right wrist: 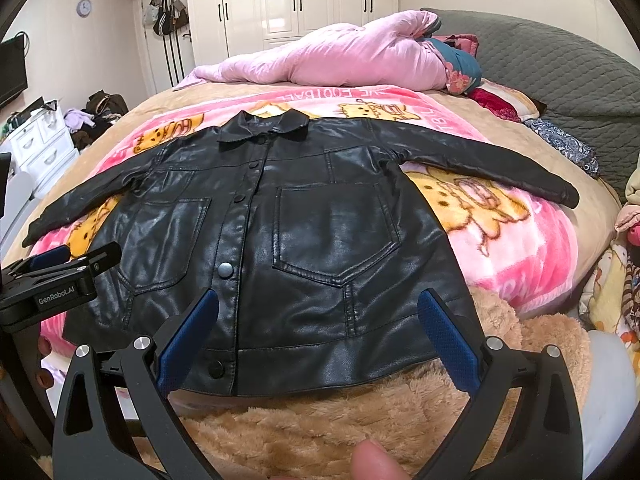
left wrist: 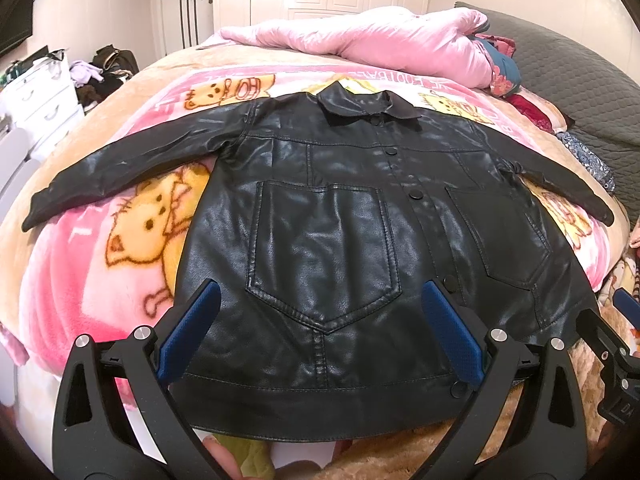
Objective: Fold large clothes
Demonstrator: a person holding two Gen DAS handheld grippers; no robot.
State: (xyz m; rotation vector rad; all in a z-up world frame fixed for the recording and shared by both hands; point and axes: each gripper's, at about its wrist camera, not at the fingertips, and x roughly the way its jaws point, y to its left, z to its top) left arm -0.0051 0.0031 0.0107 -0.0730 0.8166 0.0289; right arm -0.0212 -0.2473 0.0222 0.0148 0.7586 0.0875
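Observation:
A black leather jacket (left wrist: 320, 216) lies flat, front up and buttoned, on a pink cartoon blanket (left wrist: 100, 248); both sleeves are spread out to the sides and the collar is at the far end. It also shows in the right wrist view (right wrist: 320, 240). My left gripper (left wrist: 320, 328) is open and empty, hovering over the jacket's hem on its left half. My right gripper (right wrist: 318, 332) is open and empty over the hem on the right half. The left gripper's body shows at the left edge of the right wrist view (right wrist: 56, 280).
A rolled pink quilt (left wrist: 360, 40) and a grey headboard cushion (left wrist: 580, 80) lie at the far side of the bed. A tan fluffy blanket (right wrist: 340, 432) covers the near edge. White drawers (left wrist: 36, 96) and wardrobes (right wrist: 296, 4) stand beyond the bed.

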